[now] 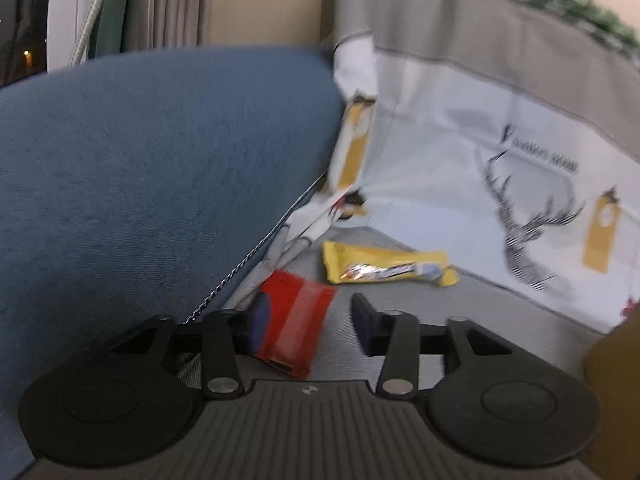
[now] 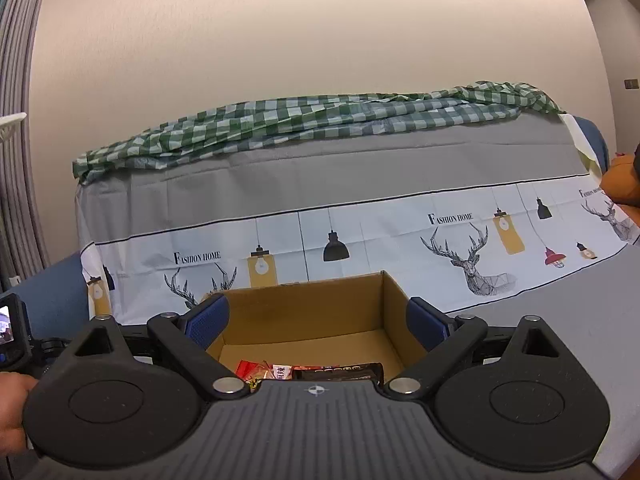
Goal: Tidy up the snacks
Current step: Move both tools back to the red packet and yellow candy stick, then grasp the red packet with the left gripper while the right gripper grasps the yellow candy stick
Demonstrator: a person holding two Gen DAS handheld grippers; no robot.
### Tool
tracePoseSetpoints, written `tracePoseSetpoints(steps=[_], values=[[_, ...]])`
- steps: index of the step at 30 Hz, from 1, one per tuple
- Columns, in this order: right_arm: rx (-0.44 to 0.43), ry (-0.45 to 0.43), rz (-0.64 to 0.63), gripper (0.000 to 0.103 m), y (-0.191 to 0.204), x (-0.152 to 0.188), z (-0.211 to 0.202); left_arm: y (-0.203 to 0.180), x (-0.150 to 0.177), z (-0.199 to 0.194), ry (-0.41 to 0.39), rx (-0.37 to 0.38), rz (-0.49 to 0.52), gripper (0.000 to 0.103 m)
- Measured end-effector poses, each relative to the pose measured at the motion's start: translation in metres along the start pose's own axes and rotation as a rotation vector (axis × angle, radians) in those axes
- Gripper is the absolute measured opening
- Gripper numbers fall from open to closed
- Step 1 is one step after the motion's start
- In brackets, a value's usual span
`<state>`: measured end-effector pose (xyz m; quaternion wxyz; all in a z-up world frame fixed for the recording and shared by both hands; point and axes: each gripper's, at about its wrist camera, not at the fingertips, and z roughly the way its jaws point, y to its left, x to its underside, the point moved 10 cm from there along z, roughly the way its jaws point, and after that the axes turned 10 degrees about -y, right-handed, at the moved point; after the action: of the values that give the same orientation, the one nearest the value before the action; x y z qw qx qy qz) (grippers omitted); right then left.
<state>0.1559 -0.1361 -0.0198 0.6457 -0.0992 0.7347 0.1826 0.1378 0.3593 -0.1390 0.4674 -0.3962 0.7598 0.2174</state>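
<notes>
1. Blue cushion [image 1: 160,184]: fills the left of the left wrist view, its seam running down to the grey sheet [image 1: 460,304].
2. Left gripper [image 1: 306,320]: jaws apart; the left pad [image 1: 260,320] lies against the red snack packet [image 1: 296,324], the right pad stands clear of it, so the packet is not clamped. The picture is blurred.
3. Yellow snack bar [image 1: 388,268]: lies flat on the grey sheet beyond the red packet, near the printed cover [image 1: 440,160] with its deer motif.
4. Right gripper [image 2: 316,328]: jaws wide apart and empty, poised over the cardboard box [image 2: 304,304].
5. Snacks in the box [image 2: 320,370]: several red and dark wrappers lie at the near edge of the box floor.
6. Checked cloth [image 2: 304,120]: draped along the top of the covered backrest.
</notes>
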Motion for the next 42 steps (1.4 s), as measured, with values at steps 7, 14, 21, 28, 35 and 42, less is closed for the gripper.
tracePoseSetpoints(steps=[7,14,21,28,35,42], values=[[0.006,-0.019,-0.006,0.096,0.005,0.000,0.015,0.001,0.018,0.026,0.099,-0.037,0.046,0.068],[-0.122,0.018,-0.097,0.096,0.047,0.007,0.046,0.008,0.025,0.032,0.150,-0.013,-0.029,0.050],[-0.393,0.231,-0.168,0.095,0.164,-0.005,0.145,0.013,0.025,0.022,0.168,-0.029,-0.118,0.048],[-0.614,0.436,-0.329,0.066,0.296,0.036,0.237,0.016,0.025,0.020,0.187,-0.015,-0.196,0.048],[-0.769,0.586,-0.575,0.079,0.381,0.124,0.281,0.020,0.026,0.019,0.200,-0.013,-0.243,0.048],[-0.913,0.613,-0.797,0.084,0.412,0.186,0.298,0.025,0.027,0.015,0.216,-0.009,-0.272,0.049]])
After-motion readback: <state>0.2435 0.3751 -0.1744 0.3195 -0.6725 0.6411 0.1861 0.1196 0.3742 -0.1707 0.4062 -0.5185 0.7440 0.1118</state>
